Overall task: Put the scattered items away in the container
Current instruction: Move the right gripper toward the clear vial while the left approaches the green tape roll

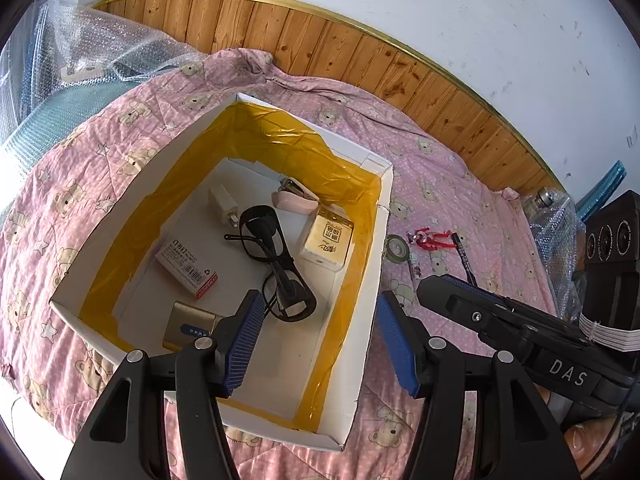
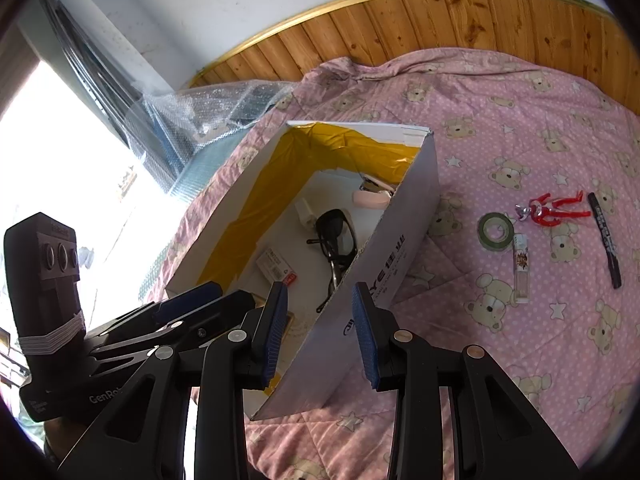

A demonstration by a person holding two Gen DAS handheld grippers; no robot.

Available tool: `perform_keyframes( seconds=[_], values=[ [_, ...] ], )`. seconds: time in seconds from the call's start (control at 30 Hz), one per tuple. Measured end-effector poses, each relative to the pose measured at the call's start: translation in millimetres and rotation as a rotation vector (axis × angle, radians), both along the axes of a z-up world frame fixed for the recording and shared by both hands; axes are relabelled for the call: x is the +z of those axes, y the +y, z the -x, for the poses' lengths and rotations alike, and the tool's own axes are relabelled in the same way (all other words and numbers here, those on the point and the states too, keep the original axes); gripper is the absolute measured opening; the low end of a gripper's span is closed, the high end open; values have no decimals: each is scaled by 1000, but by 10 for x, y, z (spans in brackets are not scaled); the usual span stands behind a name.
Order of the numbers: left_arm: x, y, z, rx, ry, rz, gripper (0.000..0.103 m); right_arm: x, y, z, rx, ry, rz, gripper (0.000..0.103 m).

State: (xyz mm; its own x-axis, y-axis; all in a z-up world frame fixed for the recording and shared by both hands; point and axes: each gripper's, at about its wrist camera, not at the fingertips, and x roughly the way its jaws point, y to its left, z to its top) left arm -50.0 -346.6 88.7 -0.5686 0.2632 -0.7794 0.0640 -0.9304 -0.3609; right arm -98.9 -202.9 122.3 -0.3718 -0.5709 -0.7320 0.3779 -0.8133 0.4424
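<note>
Both the left claw and right claw hang released and empty over the box, while the leftover tape roll, lighter, toy figure and pen lie on the bed at right of the frame, nearer the right claw.

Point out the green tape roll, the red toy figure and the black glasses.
green tape roll (image 2: 496,231), right wrist view, on its ring face.
red toy figure (image 2: 550,209), right wrist view, on its torso.
black glasses (image 1: 276,258), left wrist view, on the frame's bridge, inside the box.
</note>
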Motion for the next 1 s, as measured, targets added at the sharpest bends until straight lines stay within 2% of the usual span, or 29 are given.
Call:
perform_keyframes(
  seconds=[0.43,1.0],
  values=[
    [38,251,41,-48,3,14,60,-78,305,24,-56,-19,22,36],
    [118,913,246,-171,9,37,60,-305,928,135,-161,-70,67,36]
  ],
)
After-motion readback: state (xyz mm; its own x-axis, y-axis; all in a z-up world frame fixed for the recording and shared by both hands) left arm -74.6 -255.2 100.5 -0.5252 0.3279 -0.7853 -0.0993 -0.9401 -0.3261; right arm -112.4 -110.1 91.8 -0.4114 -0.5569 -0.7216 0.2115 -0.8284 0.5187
